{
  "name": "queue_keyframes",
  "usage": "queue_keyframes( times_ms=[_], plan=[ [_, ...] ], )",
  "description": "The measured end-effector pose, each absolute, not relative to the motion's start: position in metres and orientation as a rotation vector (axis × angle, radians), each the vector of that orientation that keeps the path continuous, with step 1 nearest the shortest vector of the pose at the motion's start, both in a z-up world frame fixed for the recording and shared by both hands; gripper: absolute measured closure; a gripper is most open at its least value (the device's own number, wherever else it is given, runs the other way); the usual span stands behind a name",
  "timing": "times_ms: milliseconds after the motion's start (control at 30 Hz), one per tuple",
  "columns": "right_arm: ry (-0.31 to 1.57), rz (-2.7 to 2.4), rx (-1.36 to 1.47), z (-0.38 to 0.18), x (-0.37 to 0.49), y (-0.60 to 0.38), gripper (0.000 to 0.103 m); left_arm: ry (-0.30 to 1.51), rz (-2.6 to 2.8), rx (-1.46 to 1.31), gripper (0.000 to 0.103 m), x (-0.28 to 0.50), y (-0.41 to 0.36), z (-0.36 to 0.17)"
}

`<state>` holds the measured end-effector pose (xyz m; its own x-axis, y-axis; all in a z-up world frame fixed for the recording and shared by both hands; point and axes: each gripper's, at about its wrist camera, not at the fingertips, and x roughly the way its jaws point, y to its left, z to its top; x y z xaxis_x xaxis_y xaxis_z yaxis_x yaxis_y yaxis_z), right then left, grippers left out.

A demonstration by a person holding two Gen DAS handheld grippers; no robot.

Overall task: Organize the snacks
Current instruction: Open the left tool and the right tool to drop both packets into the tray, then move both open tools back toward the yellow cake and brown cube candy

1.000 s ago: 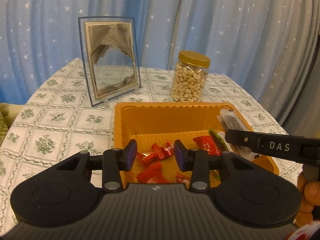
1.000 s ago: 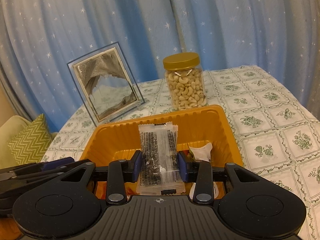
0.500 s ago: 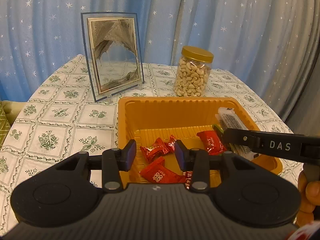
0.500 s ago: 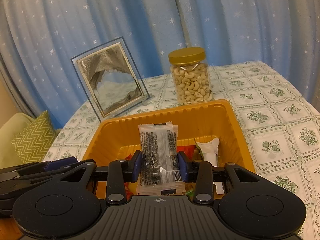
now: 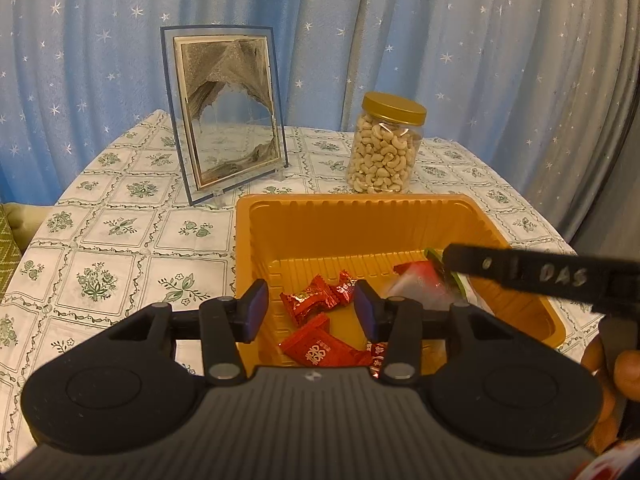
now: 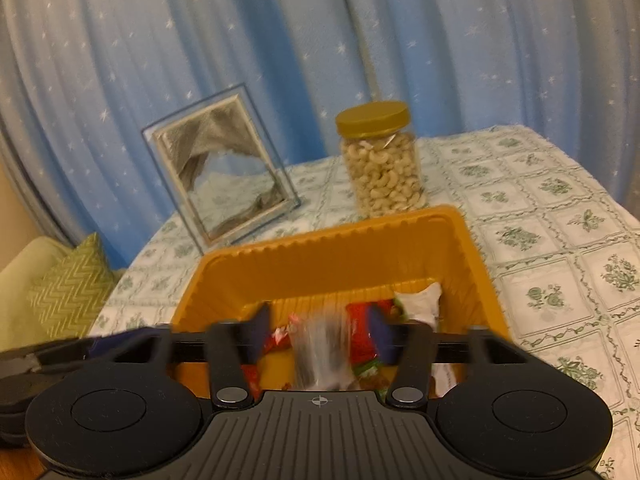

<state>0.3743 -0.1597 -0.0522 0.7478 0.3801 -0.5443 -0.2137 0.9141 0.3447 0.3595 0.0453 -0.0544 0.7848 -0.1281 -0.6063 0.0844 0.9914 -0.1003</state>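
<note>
An orange plastic tray (image 5: 360,216) sits on the tablecloth and holds several red wrapped candies (image 5: 310,300) and other snack packets. My left gripper (image 5: 308,312) is open and empty over the tray's near left edge. My right gripper (image 6: 318,332) is open over the tray (image 6: 332,252). A clear packet of dark snack (image 6: 320,356) is blurred between its spread fingers, dropping into the tray. A white packet (image 6: 420,304) lies at the tray's right side. The right gripper's body (image 5: 540,276) crosses the left wrist view.
A jar of cashews with a gold lid (image 5: 384,148) stands behind the tray. A framed sand picture (image 5: 228,120) stands at the back left. A green cushion (image 6: 68,284) lies off the table's left. Blue starred curtains hang behind.
My right gripper has opened and let go of the clear dark-snack packet, which is falling into the tray. Both grippers have pulled back and risen a little.
</note>
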Motion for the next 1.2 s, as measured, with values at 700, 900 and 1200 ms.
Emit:
queue_keyframes(
  times_ms=[700, 900, 1200],
  plan=[
    [0.602, 0.257, 0.263, -0.034, 0.334, -0.182, 0.040, 0.622, -0.127, -0.074, 0.054, 0.319, 0.037, -0.041],
    [0.602, 0.257, 0.266, -0.028, 0.289, -0.188, 0.040, 0.624, -0.125, -0.075, 0.052, 0.283, 0.036, -0.039],
    [0.654, 0.243, 0.249, -0.044, 0.213, -0.194, 0.040, 0.652, -0.112, -0.096, 0.048, 0.218, 0.035, -0.044]
  ],
)
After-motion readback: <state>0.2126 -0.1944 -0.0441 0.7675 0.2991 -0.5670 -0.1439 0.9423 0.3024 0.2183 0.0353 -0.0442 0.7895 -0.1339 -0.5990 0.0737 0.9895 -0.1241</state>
